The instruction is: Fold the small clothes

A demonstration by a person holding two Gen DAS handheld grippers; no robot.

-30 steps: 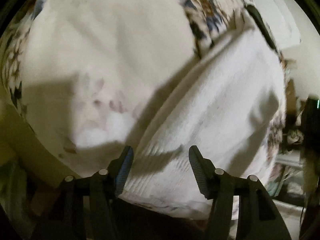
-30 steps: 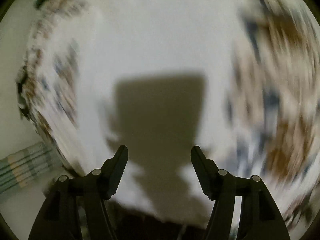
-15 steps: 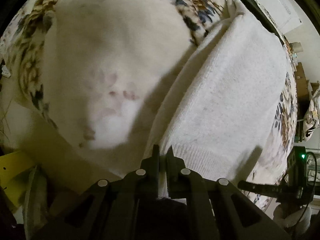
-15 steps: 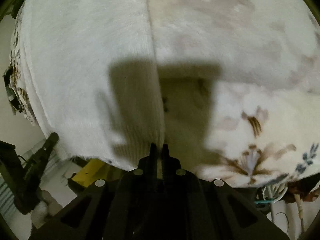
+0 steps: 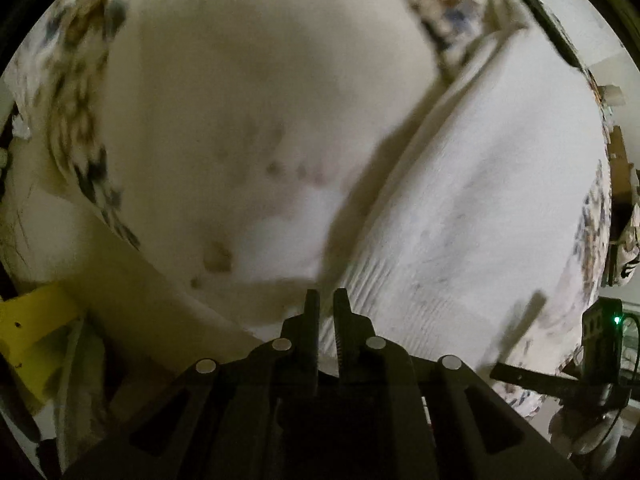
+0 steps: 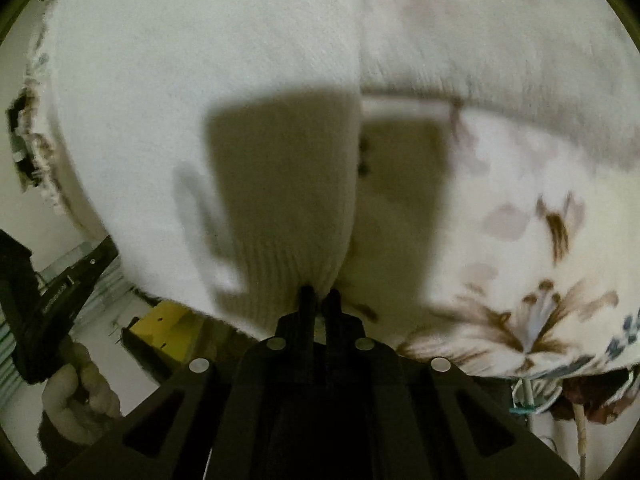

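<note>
A white knit garment (image 5: 480,208) with a ribbed hem lies on a floral bedspread (image 5: 224,128). My left gripper (image 5: 326,300) is shut on the left corner of the hem. The garment fills the left half of the right wrist view (image 6: 200,100), where my right gripper (image 6: 318,296) is shut on the hem's right corner. The pinched hem is raised a little off the bedspread (image 6: 520,208). The right gripper also shows in the left wrist view (image 5: 560,376), and the left gripper, in a gloved hand, in the right wrist view (image 6: 56,300).
A yellow object (image 5: 32,332) sits beyond the bed's near edge, and also shows in the right wrist view (image 6: 168,324). Cables (image 6: 532,396) hang below the bedspread at the right. A dark strip (image 5: 540,20) lies at the far edge.
Both grippers went from open over the cloth to shut on the hem corners. Since half a second ago the hem has lifted slightly toward the cameras.
</note>
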